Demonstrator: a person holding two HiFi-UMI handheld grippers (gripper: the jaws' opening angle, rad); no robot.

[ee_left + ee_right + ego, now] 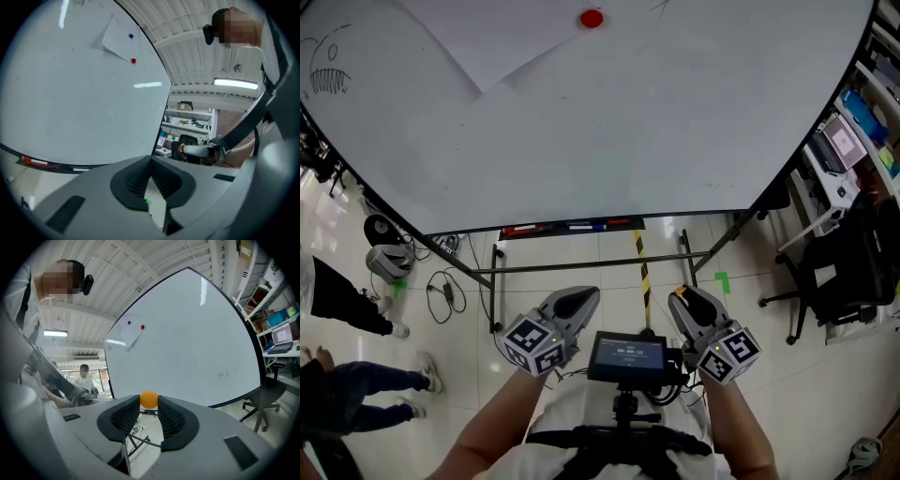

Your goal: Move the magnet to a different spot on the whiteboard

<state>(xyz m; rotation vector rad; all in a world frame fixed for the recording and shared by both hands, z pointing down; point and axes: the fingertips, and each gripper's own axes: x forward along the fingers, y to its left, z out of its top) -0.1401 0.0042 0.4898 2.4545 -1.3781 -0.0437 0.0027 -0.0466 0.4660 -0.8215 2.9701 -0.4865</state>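
The whiteboard (628, 122) fills the upper head view. A red magnet (592, 18) pins the corner of a paper sheet (487, 37) near the board's top; in the gripper views the red magnet (142, 327) has a blue one (129, 323) beside it. Both grippers hang low by my body, well short of the board. My right gripper (680, 294) is shut on a small orange round magnet (149, 399) pinched between its fingertips. My left gripper (586, 296) is shut with nothing in it, and its pads (140, 180) meet at the tip.
A marker tray (572, 226) runs along the board's lower edge above the metal stand (581, 267). At the right are an office chair (834, 281) and a desk with laptops (839, 141). Cables (441, 286) and people's legs (356, 384) are at the left.
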